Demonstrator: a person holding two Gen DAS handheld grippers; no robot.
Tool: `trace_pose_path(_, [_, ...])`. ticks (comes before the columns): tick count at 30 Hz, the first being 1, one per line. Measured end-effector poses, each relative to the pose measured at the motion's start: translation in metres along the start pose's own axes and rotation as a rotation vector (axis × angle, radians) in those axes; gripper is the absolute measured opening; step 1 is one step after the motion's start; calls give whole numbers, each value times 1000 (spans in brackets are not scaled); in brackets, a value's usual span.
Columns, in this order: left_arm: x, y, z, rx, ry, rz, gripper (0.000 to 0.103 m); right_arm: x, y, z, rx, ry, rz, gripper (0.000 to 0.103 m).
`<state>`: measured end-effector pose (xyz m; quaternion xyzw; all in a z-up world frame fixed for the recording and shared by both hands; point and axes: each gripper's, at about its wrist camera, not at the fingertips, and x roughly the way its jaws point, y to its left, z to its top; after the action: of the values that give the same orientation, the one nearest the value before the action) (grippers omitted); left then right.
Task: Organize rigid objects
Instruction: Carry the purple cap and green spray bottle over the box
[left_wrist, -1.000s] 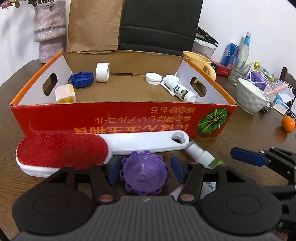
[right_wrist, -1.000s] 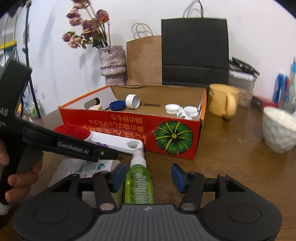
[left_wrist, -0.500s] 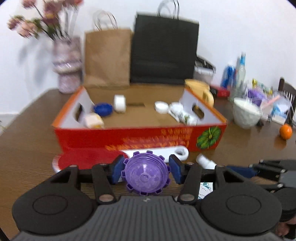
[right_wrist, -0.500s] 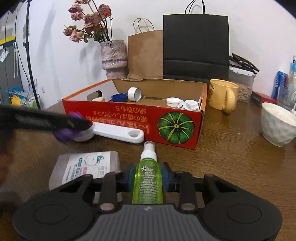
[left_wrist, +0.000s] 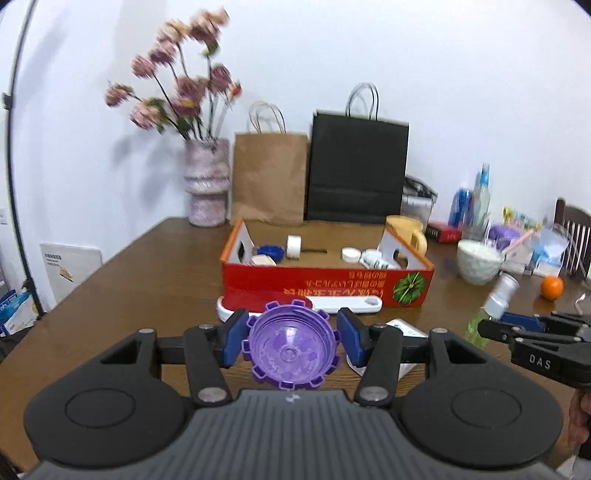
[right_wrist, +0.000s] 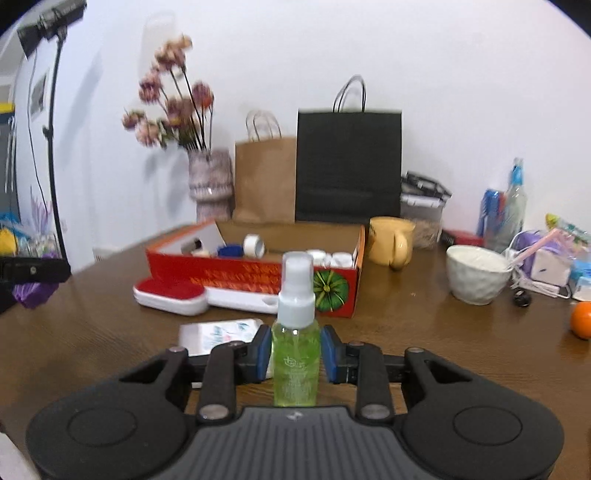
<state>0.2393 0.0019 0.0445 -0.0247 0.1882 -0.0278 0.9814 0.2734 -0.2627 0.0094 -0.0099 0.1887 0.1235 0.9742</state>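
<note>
Two grabs, both lifted now. A second ago the purple cap (left_wrist: 291, 349) and the green spray bottle (right_wrist: 296, 350) were both lying on the table (right_wrist: 424, 343); now each one is up in the air with me. My left gripper (left_wrist: 291, 341) has its blue pads pinched on either side of the cap, and my right gripper (right_wrist: 295, 354) is squeezed onto the bottle's body, nozzle pointing up. Both views have pulled back and higher, so the desk looks a lot further off than it did.

Just past my fingers, the white packet (right_wrist: 218, 334) lies flat on the wood. Beyond it sits the lint brush (right_wrist: 173, 293), right against the front of the red box (right_wrist: 255, 275). Inside the box I can see a tape roll (right_wrist: 253, 245), a blue lid (left_wrist: 271, 252) and some white caps.

So I reckon pickup is done for these two, and what's left is carrying them over the front wall and dropping them in. Brush and packet aren't sorted yet.
</note>
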Motion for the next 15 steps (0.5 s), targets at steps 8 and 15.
trace_pose_path(8, [-71,9,-18,-27,-71,-22,53,-72,30,-9,36,-96,22,27])
trace_pose_path(15, [-102,17,-30,-43,-94,-22,53,-107,46,-24,41,-92,36,26])
